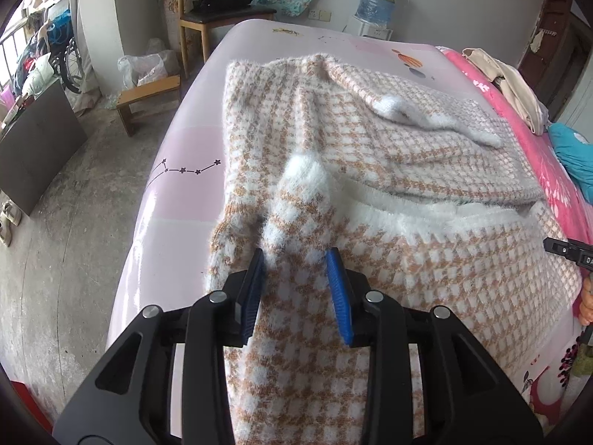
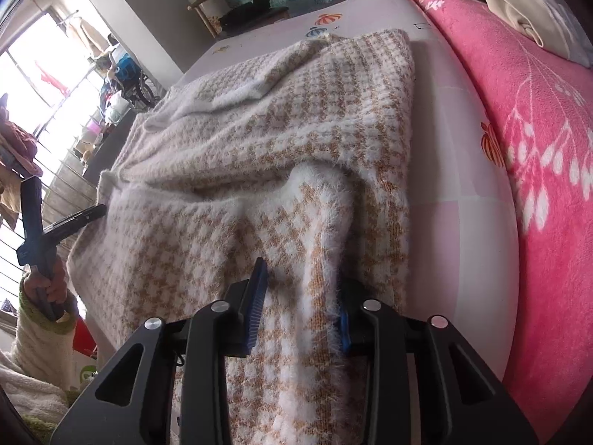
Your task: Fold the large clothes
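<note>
Sweater [image 1: 370, 155], tan-and-white houndstooth knit, fluffy: lies on the bed [image 1: 192, 148], partly folded, near part draped over the bed edge toward the cameras. White-cuffed sleeves laid across the body; one cuff [image 1: 307, 170] sits at 12 o'clock from the left hand-held gripper [image 1: 298, 259].

Left hand-held gripper: jaws narrow, a ridge of knit between the blue pads; pads look slightly clear of the fabric, so not a firm pinch.

Right hand-held gripper [image 2: 300, 278]: jaws narrow, a fold of knit bunched between them, right pad buried in fluff; cannot tell whether it clamps.

Judgement: step in hand is gripping the near hem for the next fold. Do it well: pinch both layers at matching points, lift evenly, carry toward 12 o'clock, keep the sleeves undisturbed.

Pink blanket [image 2: 519, 148] at 3 o'clock of the sweater.
</note>
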`<move>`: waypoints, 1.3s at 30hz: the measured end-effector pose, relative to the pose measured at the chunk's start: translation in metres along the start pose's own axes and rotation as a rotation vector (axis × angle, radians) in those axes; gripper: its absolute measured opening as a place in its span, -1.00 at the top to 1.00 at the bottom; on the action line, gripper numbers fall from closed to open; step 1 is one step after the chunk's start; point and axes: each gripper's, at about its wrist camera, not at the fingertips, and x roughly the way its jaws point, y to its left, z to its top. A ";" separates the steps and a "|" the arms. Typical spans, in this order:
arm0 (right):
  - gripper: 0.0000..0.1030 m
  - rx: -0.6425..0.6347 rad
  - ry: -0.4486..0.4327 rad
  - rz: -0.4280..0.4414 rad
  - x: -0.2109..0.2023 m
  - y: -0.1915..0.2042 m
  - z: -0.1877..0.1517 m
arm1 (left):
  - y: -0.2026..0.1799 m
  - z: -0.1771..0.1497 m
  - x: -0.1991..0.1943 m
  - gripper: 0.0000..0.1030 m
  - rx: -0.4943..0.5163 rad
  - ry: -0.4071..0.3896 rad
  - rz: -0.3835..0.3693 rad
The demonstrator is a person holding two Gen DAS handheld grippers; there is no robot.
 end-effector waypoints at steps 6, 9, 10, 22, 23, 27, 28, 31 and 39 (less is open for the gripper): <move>0.57 -0.003 0.007 -0.004 0.000 -0.003 -0.003 | -0.008 -0.003 0.001 0.33 0.034 0.040 -0.063; 0.57 -0.013 -0.005 -0.026 0.002 0.000 -0.002 | -0.005 0.001 0.012 0.33 0.002 0.070 -0.067; 0.57 -0.019 -0.008 -0.038 0.002 0.002 -0.002 | -0.005 0.002 0.012 0.34 0.001 0.070 -0.064; 0.84 -0.086 -0.089 -0.128 -0.008 0.022 -0.011 | -0.034 -0.007 0.012 0.60 0.141 0.011 0.095; 0.84 -0.096 -0.112 -0.139 -0.013 0.026 -0.012 | -0.035 -0.009 0.011 0.70 0.142 0.003 0.107; 0.85 -0.139 -0.196 -0.210 -0.033 0.042 -0.022 | -0.033 -0.013 -0.007 0.84 0.096 -0.060 0.108; 0.85 -0.149 -0.213 -0.227 -0.038 0.046 -0.024 | -0.033 -0.014 -0.014 0.85 0.085 -0.084 0.106; 0.85 -0.171 -0.262 -0.248 -0.056 0.056 -0.031 | -0.029 -0.020 -0.036 0.87 0.039 -0.155 0.072; 0.86 -0.180 -0.359 -0.262 -0.090 0.068 -0.040 | -0.026 -0.024 -0.094 0.88 -0.012 -0.294 0.032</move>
